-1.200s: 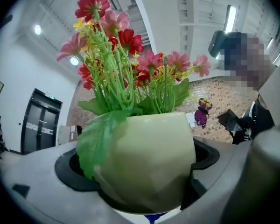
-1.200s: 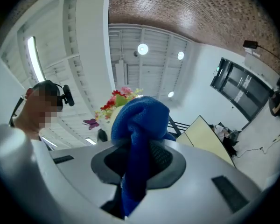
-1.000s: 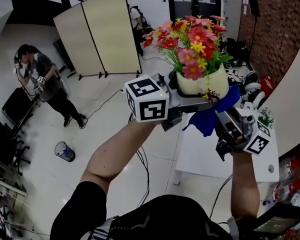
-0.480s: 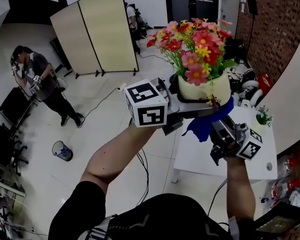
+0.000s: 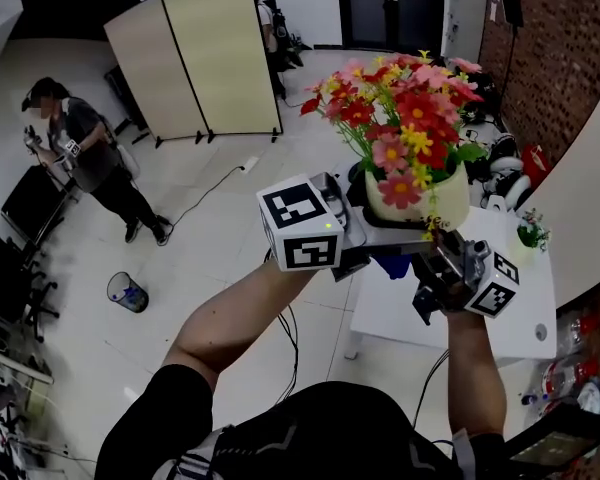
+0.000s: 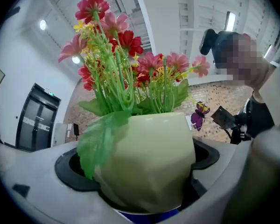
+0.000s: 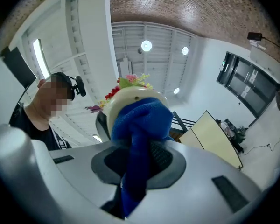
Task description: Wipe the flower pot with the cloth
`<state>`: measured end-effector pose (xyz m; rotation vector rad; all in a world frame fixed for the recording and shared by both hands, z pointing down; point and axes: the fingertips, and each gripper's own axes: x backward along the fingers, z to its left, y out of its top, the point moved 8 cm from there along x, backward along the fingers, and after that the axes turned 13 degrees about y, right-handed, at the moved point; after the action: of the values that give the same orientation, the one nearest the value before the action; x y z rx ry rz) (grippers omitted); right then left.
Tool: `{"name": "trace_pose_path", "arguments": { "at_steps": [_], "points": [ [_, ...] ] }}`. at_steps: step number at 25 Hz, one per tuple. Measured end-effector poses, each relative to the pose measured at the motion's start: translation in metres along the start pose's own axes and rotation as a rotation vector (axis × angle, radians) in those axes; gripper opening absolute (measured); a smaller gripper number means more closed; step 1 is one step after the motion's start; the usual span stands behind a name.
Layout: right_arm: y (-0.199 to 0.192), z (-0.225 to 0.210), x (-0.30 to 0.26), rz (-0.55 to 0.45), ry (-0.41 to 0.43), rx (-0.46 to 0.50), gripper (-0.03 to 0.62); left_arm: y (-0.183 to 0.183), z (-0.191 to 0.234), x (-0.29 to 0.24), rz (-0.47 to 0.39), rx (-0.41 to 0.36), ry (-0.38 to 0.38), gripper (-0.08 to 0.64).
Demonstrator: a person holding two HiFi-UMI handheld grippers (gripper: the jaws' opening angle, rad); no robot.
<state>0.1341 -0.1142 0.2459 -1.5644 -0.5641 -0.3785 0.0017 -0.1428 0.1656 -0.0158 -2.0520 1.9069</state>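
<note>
**Flower pot held aloft, blue cloth pressed to its base**

The cream flower pot (image 5: 422,200) is up in the air in front of the person, above the near edge of a white table (image 5: 525,320). It stands roughly upright and carries a bunch of red, pink and yellow artificial flowers (image 5: 405,118) with green leaves. A small purple butterfly ornament (image 6: 199,115) sticks out beside the blooms.

The left gripper (image 5: 405,233) grips the pot's lower body. In the left gripper view its two jaws sit against either side of the rounded wall, with the pot filling the gap between them.

A strip of the blue cloth (image 7: 141,134) shows just under the pot in that view. The right gripper (image 5: 427,264) comes up from below and to the right. Its jaws are closed on the cloth, which runs up out of them and bunches against the pot's underside, covering most of it in the right gripper view.

Further out on the table stands a small potted plant (image 5: 528,236). Beyond that, on the pale floor, are a beige folding screen (image 5: 195,53) and a wastebasket (image 5: 127,293). A person (image 5: 80,153) stands at the left, and a brick wall (image 5: 560,48) runs along the right side.
</note>
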Motion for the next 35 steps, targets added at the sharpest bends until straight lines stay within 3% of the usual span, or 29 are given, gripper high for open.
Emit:
{"name": "trace_pose_path", "arguments": {
  "at_steps": [12, 17, 20, 30, 35],
  "points": [
    [-0.007, 0.054, -0.004, 0.044, 0.100, 0.028, 0.064, -0.002, -0.001, 0.001, -0.007, 0.031, 0.003, 0.583],
    [-0.010, 0.007, 0.025, 0.036, -0.033, 0.034, 0.065, 0.001, -0.001, 0.002, -0.016, 0.006, -0.013, 0.583],
    [-0.012, -0.015, 0.013, 0.047, -0.073, 0.031, 0.066, 0.003, -0.001, 0.004, -0.013, -0.011, -0.019, 0.583],
    [-0.010, 0.005, -0.011, 0.081, 0.075, 0.024, 0.065, -0.001, 0.001, 0.000, -0.015, -0.025, 0.013, 0.583],
    [-0.017, 0.031, -0.009, 0.089, 0.126, -0.008, 0.066, -0.005, 0.000, 0.001, -0.009, 0.021, 0.020, 0.583]
  ]
}}
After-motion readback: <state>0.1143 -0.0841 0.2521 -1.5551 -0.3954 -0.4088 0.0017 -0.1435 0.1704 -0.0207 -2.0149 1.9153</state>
